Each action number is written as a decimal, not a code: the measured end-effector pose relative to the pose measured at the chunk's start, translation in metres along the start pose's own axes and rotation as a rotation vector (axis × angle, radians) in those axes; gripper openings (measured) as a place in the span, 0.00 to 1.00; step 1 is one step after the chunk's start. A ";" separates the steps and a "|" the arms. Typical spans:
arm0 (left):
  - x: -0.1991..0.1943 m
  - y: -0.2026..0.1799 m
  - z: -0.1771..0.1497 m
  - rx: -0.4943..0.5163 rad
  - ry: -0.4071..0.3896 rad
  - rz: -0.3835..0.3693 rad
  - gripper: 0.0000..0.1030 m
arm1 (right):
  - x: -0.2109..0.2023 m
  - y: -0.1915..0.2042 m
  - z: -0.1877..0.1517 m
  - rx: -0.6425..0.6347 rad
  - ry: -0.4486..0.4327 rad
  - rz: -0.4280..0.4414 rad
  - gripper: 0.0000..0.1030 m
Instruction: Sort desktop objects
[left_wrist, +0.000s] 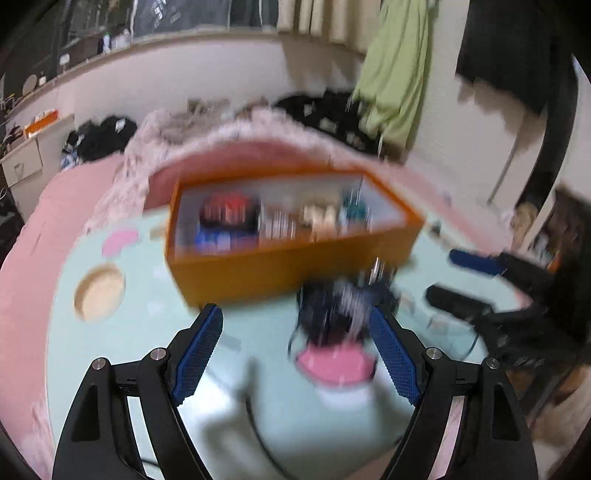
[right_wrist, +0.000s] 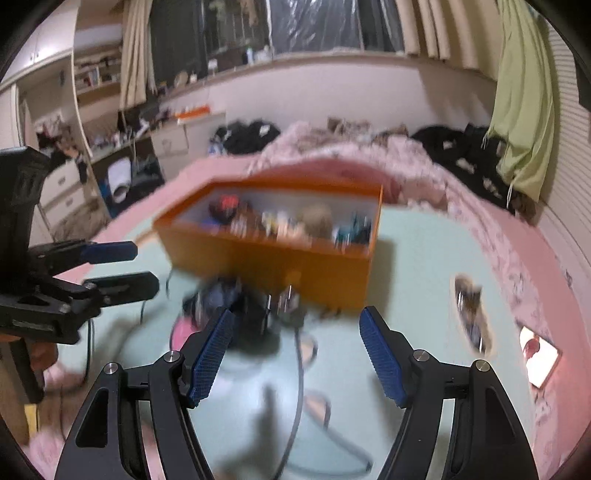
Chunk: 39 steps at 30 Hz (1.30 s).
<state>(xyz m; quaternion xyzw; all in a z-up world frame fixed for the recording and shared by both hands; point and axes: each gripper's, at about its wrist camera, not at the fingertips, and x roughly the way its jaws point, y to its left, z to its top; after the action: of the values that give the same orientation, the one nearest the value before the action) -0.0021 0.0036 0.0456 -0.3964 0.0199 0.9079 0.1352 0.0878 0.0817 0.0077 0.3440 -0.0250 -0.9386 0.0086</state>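
Note:
Both views are motion-blurred. An orange box (left_wrist: 295, 266) (right_wrist: 280, 266) with several small items inside stands on the mint-green tabletop (left_wrist: 147, 350). In front of it lies a black plug with a cable (left_wrist: 340, 306) (right_wrist: 255, 317), partly over a pink item (left_wrist: 332, 363) (right_wrist: 181, 332). My left gripper (left_wrist: 295, 314) (right_wrist: 144, 266) is open, hanging above the table with the plug just beyond its right finger. My right gripper (right_wrist: 297, 314) (left_wrist: 443, 275) is also open, with the plug near its left finger. Neither holds anything.
A round cream disc (left_wrist: 99, 291) lies on the table's left side. A lit phone (right_wrist: 541, 356) and a small dark object (right_wrist: 469, 314) lie to the right. A pink bed with dark clothes (right_wrist: 251, 136) runs behind the table.

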 end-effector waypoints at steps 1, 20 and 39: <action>0.005 0.000 -0.006 0.003 0.026 0.002 0.79 | 0.002 0.003 -0.007 -0.012 0.025 -0.009 0.69; 0.033 -0.011 -0.033 0.028 0.125 0.080 1.00 | 0.016 0.011 -0.035 -0.046 0.090 -0.052 0.95; 0.033 -0.009 -0.034 0.029 0.127 0.080 1.00 | 0.015 0.013 -0.032 -0.047 0.094 -0.047 0.99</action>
<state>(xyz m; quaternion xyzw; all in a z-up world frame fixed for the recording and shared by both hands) 0.0032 0.0151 -0.0004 -0.4501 0.0572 0.8851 0.1031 0.0970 0.0673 -0.0263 0.3879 0.0055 -0.9217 -0.0045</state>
